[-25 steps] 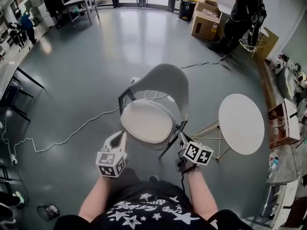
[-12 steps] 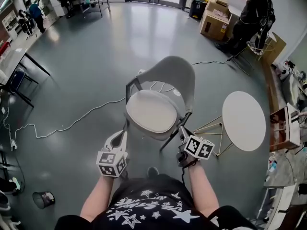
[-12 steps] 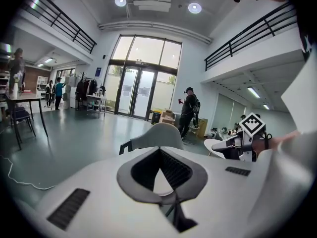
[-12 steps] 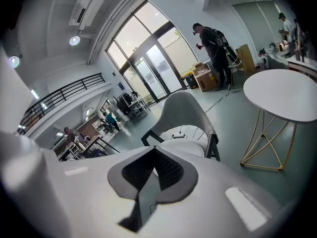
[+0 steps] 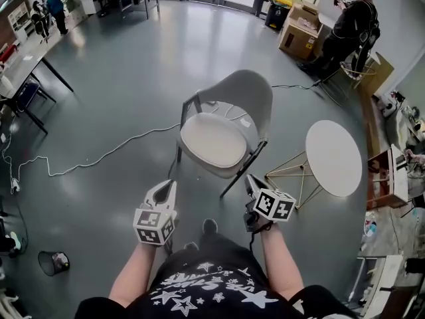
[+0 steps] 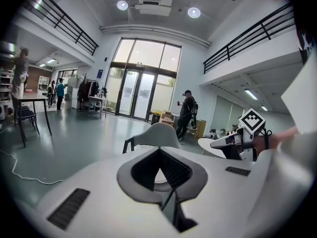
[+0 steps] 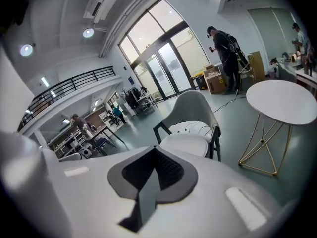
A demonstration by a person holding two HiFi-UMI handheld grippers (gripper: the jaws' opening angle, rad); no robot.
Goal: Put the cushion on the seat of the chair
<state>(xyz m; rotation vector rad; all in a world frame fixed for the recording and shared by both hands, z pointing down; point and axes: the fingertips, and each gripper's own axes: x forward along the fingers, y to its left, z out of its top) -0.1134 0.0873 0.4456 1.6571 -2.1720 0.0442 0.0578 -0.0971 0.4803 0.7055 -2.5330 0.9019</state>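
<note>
Your left tongs (image 5: pixel 170 186) and right tongs (image 5: pixel 250 178) are closed, empty. The cushion (image 5: pixel 212 140) lies on the chair (image 5: pixel 247 95) at twelve o'clock.

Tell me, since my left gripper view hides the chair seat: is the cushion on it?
Observer: Yes. In the head view, the round white cushion lies on the seat of the grey shell chair.
Operator: Is my other hand carrying anything?
Observer: No. The right gripper has its jaws together, with nothing between them.
Operator: Is anything touching the chair?
Observer: No. The left gripper and the right both sit short of it.
</note>
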